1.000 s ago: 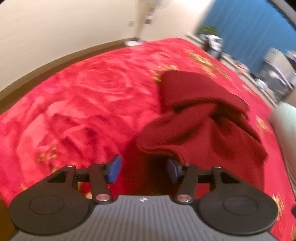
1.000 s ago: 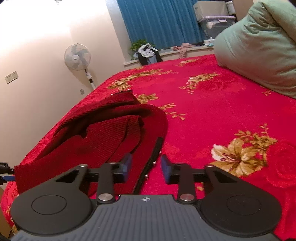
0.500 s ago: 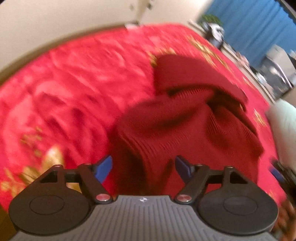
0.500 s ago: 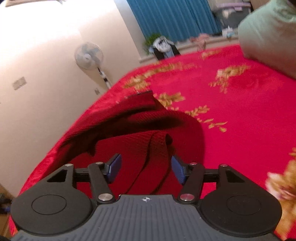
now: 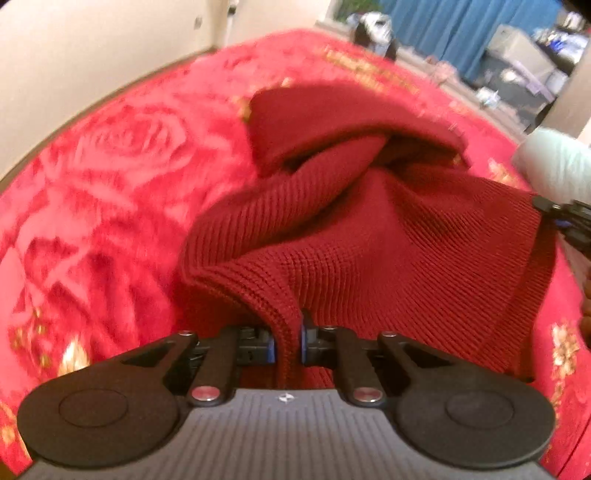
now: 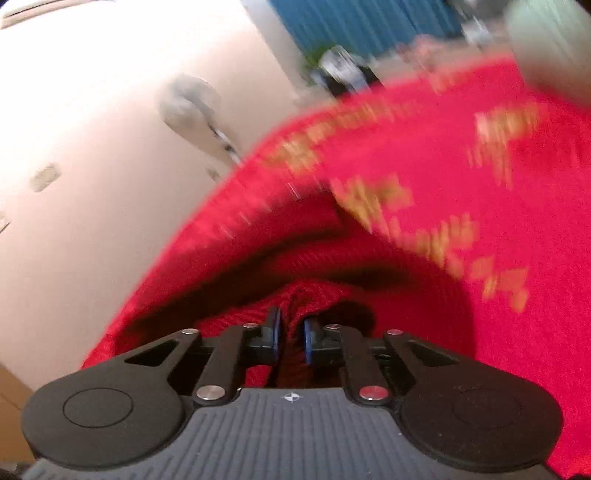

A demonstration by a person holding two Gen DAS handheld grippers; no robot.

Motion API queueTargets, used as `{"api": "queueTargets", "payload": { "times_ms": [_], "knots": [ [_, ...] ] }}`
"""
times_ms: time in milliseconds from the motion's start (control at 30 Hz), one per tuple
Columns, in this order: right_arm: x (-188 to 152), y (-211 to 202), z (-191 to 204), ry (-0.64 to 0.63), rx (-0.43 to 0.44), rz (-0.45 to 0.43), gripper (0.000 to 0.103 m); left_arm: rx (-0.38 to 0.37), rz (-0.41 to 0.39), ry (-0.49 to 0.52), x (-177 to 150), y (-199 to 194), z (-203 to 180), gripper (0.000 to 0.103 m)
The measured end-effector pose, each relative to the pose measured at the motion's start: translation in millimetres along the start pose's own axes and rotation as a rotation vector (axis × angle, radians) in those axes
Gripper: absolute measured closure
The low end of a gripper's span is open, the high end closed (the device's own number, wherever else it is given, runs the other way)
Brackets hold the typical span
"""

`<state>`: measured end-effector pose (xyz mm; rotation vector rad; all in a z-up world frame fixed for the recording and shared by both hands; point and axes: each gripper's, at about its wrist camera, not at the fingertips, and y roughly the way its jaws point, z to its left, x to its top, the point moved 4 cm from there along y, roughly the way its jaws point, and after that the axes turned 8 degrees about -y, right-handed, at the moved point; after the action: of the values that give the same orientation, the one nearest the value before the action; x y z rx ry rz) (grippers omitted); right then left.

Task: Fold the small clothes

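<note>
A dark red knitted garment (image 5: pixel 369 236) lies bunched on the red flowered bedspread (image 5: pixel 110 177). My left gripper (image 5: pixel 287 341) is shut on the garment's near ribbed edge, which stands up between the blue pads. My right gripper (image 6: pixel 291 338) is shut on another part of the garment (image 6: pixel 317 295); this view is blurred by motion. The right gripper's tip (image 5: pixel 565 218) also shows in the left wrist view, at the garment's right corner.
A pale green pillow (image 5: pixel 554 166) lies at the right of the bed. A standing fan (image 6: pixel 192 107) is by the cream wall. Blue curtains (image 5: pixel 443 29) and storage boxes (image 5: pixel 517 48) are beyond the bed's far edge.
Both grippers were open a second ago and moved in over the garment. Both have now closed on its edge, and the cloth is pulled up between them.
</note>
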<state>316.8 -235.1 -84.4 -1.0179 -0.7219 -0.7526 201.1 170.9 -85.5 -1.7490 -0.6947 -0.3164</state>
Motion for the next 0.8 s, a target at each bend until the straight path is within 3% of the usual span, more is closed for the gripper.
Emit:
{"api": "queueTargets", "payload": {
  "times_ms": [33,167,233,300,367,400,500,600,633,700,733,800],
  "knots": [
    [8,-20,6,-0.032,0.006,-0.028,0.102,-0.013,-0.023,0.003,1,-6,-1,0.091],
    [25,-119,11,-0.064,0.007,-0.135,0.102,-0.113,-0.063,-0.008,1,-30,-3,0.092],
    [15,-163,16,-0.101,-0.013,-0.19,0.102,-0.139,-0.078,0.004,-3,-42,-2,0.092],
    [-2,-207,14,-0.044,-0.015,-0.225,0.102,-0.172,-0.072,-0.007,-9,-54,3,0.092],
    [-29,-242,20,-0.078,-0.036,-0.232,0.102,-0.16,-0.053,0.009,-16,-63,12,0.092],
    [-44,-254,24,-0.101,-0.052,-0.209,0.102,-0.152,-0.021,0.025,-21,-63,16,0.092],
    [-100,-258,24,-0.143,-0.107,0.006,0.102,-0.113,0.121,0.068,-39,-49,26,0.091],
    [-122,-261,17,-0.237,-0.196,0.036,0.1,-0.076,0.147,0.067,-44,-42,32,0.087],
    [-117,-260,16,-0.252,-0.214,0.015,0.094,-0.061,0.123,0.047,-39,-43,36,0.082],
    [-100,-261,11,-0.24,-0.208,-0.05,0.07,-0.058,0.091,-0.013,-31,-44,42,0.076],
    [-93,-257,8,-0.23,-0.205,-0.069,0.053,-0.056,0.08,-0.035,-27,-44,43,0.076],
    [-84,-241,-5,-0.22,-0.21,-0.051,0.048,-0.045,0.069,-0.043,-23,-41,39,0.072]
  ]
}}
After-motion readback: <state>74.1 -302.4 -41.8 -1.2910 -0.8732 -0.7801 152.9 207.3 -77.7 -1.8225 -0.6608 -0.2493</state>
